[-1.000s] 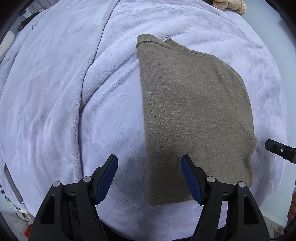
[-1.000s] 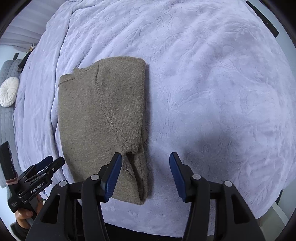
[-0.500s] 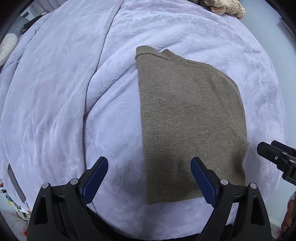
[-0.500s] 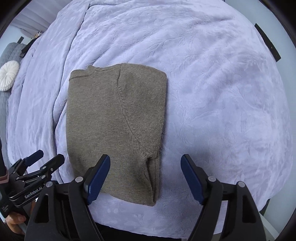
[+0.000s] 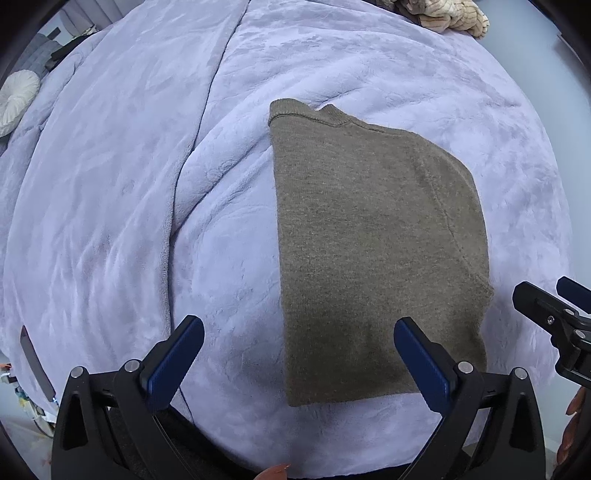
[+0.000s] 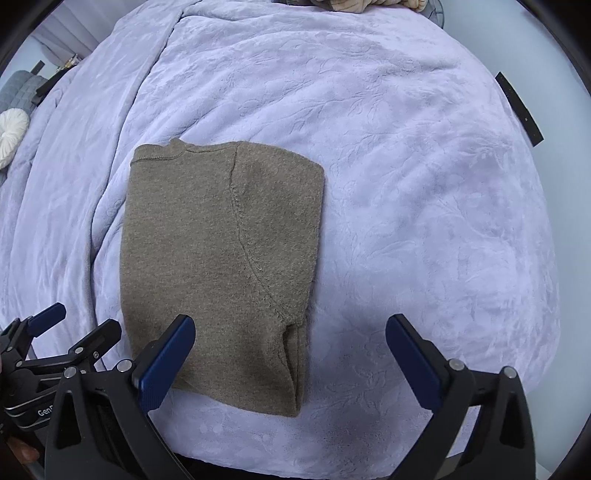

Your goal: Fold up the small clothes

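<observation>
A folded olive-brown knit sweater lies flat on a lavender plush blanket, neckline at the far end. The left gripper hangs above the sweater's near hem, jaws spread wide and empty. The right gripper hangs over the sweater's near right corner, likewise released, gripping nothing. A beige knit item sits at the blanket's far edge.

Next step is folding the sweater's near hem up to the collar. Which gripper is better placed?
Probably left. The left gripper is open with the near-left corner of the sweater between its fingers. The right gripper is also open, astride the near-right corner, so the margin is slim.
</observation>
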The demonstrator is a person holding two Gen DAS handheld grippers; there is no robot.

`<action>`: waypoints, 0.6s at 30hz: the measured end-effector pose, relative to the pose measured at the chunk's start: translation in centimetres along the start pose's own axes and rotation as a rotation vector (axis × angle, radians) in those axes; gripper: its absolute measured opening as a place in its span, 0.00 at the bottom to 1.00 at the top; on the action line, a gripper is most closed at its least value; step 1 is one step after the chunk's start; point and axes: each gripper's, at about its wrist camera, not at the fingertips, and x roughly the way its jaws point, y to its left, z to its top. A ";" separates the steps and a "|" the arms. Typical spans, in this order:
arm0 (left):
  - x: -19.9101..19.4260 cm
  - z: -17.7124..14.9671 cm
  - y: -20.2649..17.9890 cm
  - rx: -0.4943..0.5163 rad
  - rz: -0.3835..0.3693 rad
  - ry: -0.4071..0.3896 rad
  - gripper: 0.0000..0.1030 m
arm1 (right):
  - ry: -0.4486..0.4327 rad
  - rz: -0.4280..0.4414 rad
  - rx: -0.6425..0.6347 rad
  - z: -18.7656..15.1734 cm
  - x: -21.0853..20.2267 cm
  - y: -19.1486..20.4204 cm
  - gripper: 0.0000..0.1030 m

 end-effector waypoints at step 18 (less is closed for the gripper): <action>-0.5 0.3 -0.3 -0.013 0.004 -0.008 1.00 | 0.018 -0.005 0.012 -0.1 0.1 0.1 1.00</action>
